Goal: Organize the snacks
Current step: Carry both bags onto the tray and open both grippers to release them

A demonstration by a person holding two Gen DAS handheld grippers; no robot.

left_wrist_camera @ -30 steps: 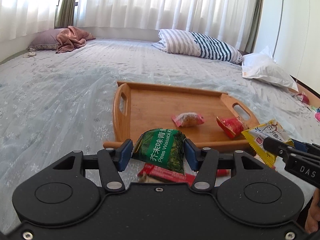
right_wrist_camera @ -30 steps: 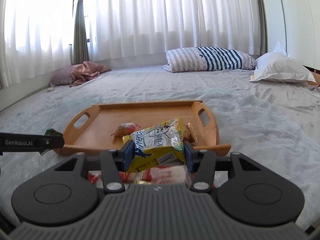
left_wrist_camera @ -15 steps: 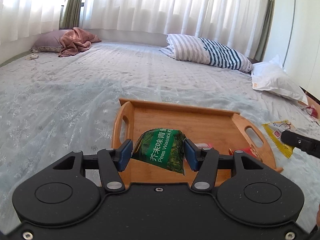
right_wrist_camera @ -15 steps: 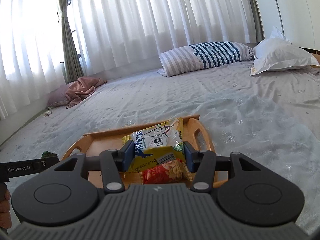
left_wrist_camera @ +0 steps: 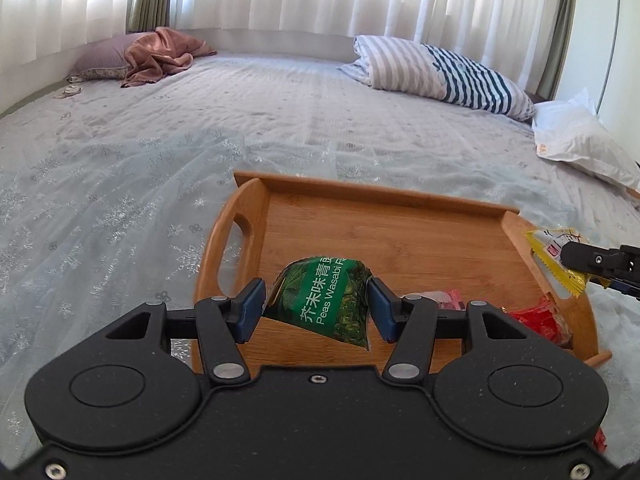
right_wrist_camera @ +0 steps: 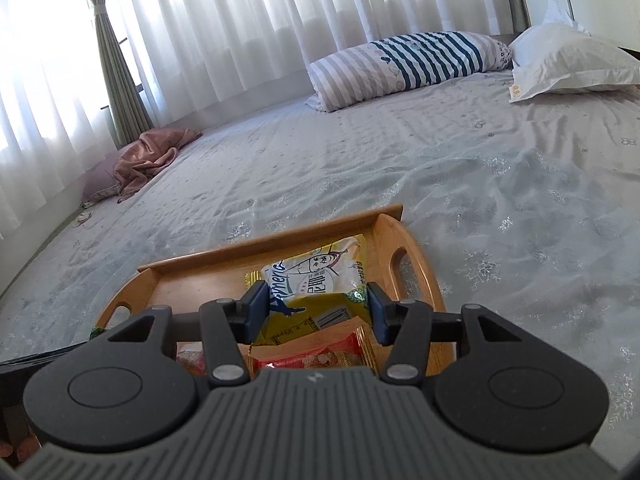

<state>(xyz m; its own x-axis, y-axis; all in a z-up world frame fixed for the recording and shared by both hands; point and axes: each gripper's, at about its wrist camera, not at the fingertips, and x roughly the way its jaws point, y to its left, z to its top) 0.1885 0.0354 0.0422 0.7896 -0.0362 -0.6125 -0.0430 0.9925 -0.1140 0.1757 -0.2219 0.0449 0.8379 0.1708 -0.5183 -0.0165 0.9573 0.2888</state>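
My left gripper (left_wrist_camera: 316, 308) is shut on a green wasabi peas packet (left_wrist_camera: 324, 300), held over the near left part of the wooden tray (left_wrist_camera: 360, 196). My right gripper (right_wrist_camera: 316, 312) is shut on a yellow snack packet (right_wrist_camera: 316, 280), held over the right end of the tray (right_wrist_camera: 264, 248). That yellow packet (left_wrist_camera: 556, 256) and the right gripper's fingers (left_wrist_camera: 600, 260) also show at the right edge of the left wrist view. A red packet (left_wrist_camera: 540, 316) and a pink packet (left_wrist_camera: 436, 296) lie on the tray; the red one (right_wrist_camera: 312, 354) shows under my right gripper.
The tray sits on a pale blue bedspread (left_wrist_camera: 160, 160). A striped pillow (left_wrist_camera: 436, 72), a white pillow (left_wrist_camera: 580, 144) and a pink blanket on a purple pillow (left_wrist_camera: 152, 52) lie at the far side. Curtains (right_wrist_camera: 240, 20) hang behind.
Both grippers have moved forward over the tray with their packets still held. The tray now fills more of both views, and the red packet passed under the right gripper.
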